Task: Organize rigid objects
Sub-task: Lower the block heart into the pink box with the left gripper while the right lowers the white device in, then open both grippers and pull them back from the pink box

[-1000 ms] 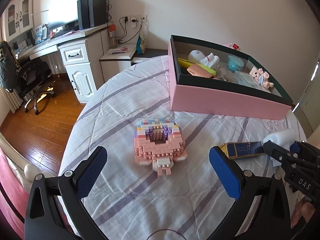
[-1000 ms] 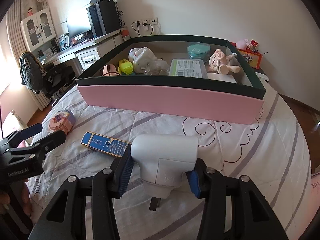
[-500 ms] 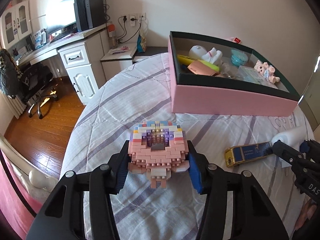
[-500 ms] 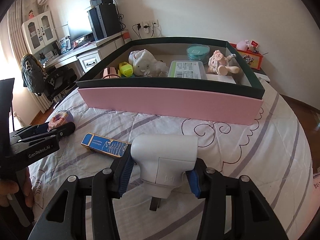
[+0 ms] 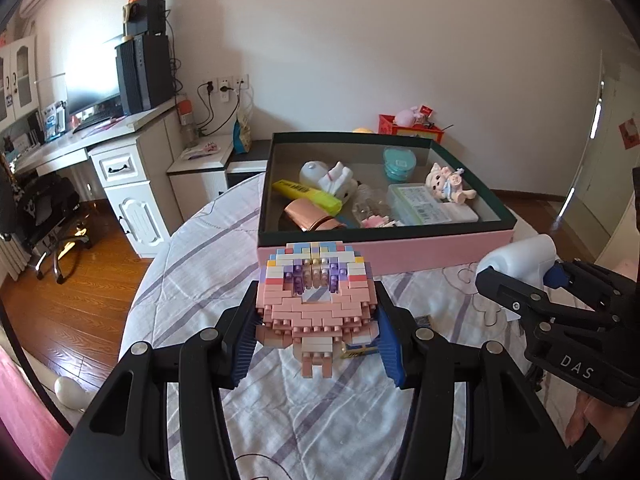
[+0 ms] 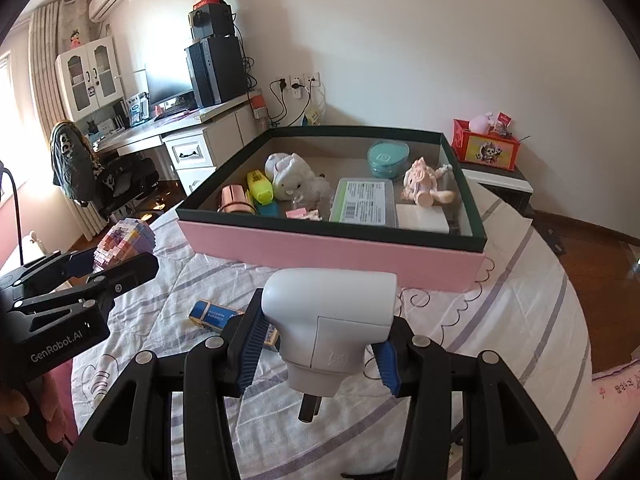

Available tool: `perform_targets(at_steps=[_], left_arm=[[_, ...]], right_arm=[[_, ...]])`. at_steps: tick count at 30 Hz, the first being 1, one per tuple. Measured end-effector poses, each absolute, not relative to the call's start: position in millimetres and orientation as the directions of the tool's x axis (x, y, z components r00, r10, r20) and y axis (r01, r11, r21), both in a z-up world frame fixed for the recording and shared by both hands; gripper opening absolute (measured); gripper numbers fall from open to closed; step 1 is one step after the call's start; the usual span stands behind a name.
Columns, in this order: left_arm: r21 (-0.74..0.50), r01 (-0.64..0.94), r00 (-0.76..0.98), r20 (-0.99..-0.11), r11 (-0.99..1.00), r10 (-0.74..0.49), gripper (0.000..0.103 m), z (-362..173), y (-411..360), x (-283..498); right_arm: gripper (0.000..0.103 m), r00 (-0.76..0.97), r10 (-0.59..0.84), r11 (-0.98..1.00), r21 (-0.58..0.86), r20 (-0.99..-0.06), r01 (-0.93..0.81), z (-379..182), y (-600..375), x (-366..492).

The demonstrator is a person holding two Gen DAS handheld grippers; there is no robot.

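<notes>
My left gripper (image 5: 316,344) is shut on a pink brick-built model (image 5: 316,300) with pastel top rows, held above the striped bedcover. The same model (image 6: 120,244) shows at the left of the right wrist view, between the left gripper's fingers (image 6: 120,272). My right gripper (image 6: 316,344) is shut on a white plastic device (image 6: 332,312) with a dark stub below; it appears as a white device (image 5: 520,258) at the right of the left wrist view. A blue and gold flat box (image 6: 224,320) lies on the cover between the grippers. Ahead stands the pink box (image 6: 332,248) with dark green rim.
The pink box holds a copper cup (image 6: 236,200), yellow highlighter (image 6: 260,188), white plush (image 6: 292,176), teal container (image 6: 388,158), clear case (image 6: 362,202) and a doll (image 6: 424,182). A white desk (image 5: 120,160) and office chair (image 5: 44,208) stand left on wood floor. A red box (image 6: 486,148) sits on a side table.
The left gripper closed on the brick model and lifted it off the bedcover. The right gripper rose a little, still holding the white device, and the box now looks lower in both views.
</notes>
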State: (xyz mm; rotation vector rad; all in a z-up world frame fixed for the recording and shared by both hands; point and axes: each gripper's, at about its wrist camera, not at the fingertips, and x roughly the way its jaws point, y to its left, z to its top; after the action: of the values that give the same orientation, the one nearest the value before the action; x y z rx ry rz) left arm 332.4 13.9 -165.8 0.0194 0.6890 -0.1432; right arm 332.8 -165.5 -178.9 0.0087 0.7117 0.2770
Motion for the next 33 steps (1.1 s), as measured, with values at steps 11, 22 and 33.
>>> perform_targets(at_steps=[11,22,33], left_arm=[[-0.006,0.249,0.767,-0.610,0.969,-0.201,0.052,-120.5,-23.0,406.0],[-0.009,0.216,0.664,-0.732,0.976,-0.153,0.052,-158.2,-41.0,526.1],[0.016,0.172,0.668,-0.737,0.985,-0.104,0.067,-183.1,-42.7,545.9]], right_arm=[[0.049,0.787,0.243,0.961,0.032,-0.567,-0.274,-129.8,-174.4,379.8],[0.049,0.709,0.198,0.966,0.013,-0.677,-0.258,-154.4,-175.5,492.5],[0.050,0.662,0.151,0.969,-0.023,-0.734,-0.247,-183.1,-170.5,530.4]])
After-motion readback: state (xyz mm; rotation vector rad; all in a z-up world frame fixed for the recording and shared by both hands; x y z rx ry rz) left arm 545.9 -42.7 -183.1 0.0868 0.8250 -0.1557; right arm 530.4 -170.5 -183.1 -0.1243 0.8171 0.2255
